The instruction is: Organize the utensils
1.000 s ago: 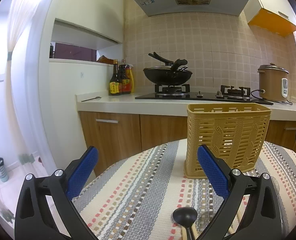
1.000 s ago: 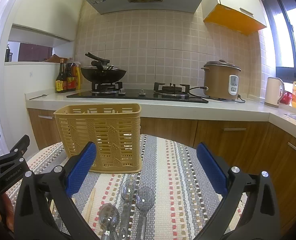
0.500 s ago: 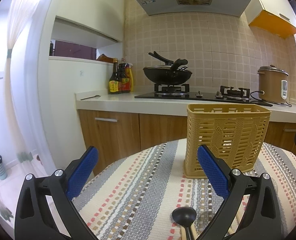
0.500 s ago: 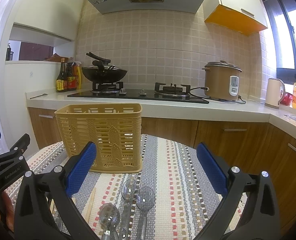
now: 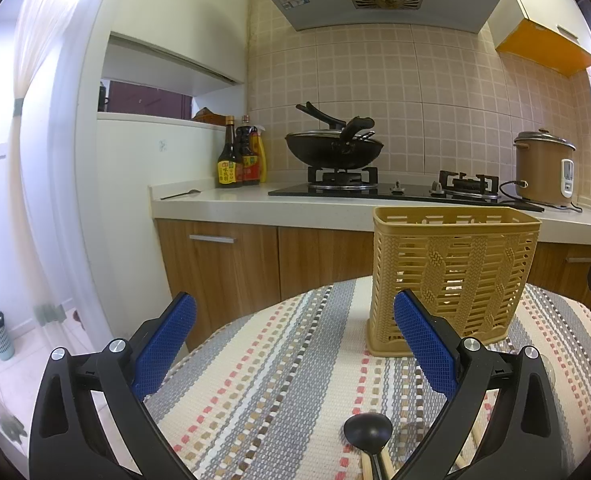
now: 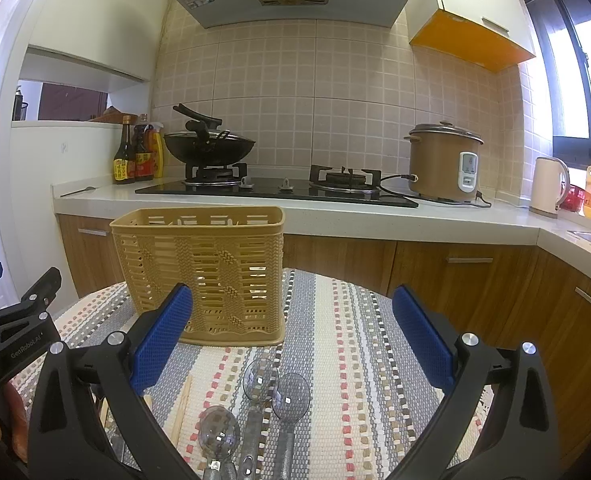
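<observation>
A tan plastic utensil basket stands upright on the striped tablecloth; it also shows in the right wrist view. My left gripper is open and empty, held above the cloth left of the basket. A black spoon and wooden chopsticks lie just below it. My right gripper is open and empty, in front of the basket. Three clear spoons lie on the cloth between its fingers, with wooden chopsticks to their left.
The round table has a striped cloth; its edge falls off at left. Behind it runs a kitchen counter with a wok on the stove, sauce bottles, a rice cooker and a kettle.
Both views have shifted very slightly upward; the grippers stay open and nothing on the table has moved.
</observation>
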The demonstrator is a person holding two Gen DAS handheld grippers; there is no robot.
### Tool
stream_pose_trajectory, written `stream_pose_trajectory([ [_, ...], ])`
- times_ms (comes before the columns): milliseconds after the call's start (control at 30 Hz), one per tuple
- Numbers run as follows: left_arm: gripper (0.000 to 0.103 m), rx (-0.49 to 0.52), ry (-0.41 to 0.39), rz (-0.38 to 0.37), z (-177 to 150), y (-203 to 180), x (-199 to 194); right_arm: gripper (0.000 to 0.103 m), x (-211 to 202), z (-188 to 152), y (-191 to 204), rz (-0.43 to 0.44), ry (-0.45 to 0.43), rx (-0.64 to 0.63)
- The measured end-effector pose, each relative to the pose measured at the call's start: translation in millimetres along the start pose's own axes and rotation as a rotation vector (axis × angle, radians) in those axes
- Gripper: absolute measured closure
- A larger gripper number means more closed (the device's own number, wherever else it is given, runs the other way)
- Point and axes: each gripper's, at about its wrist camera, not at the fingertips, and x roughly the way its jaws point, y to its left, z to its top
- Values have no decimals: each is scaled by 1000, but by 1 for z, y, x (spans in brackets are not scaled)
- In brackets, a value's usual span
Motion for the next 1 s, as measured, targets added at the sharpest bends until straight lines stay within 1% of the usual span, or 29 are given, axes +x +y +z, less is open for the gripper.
stream_pose_trajectory([
  [1000,7,-4,9,-4,0,2,2,7,0,-1,-1,1,1,0],
])
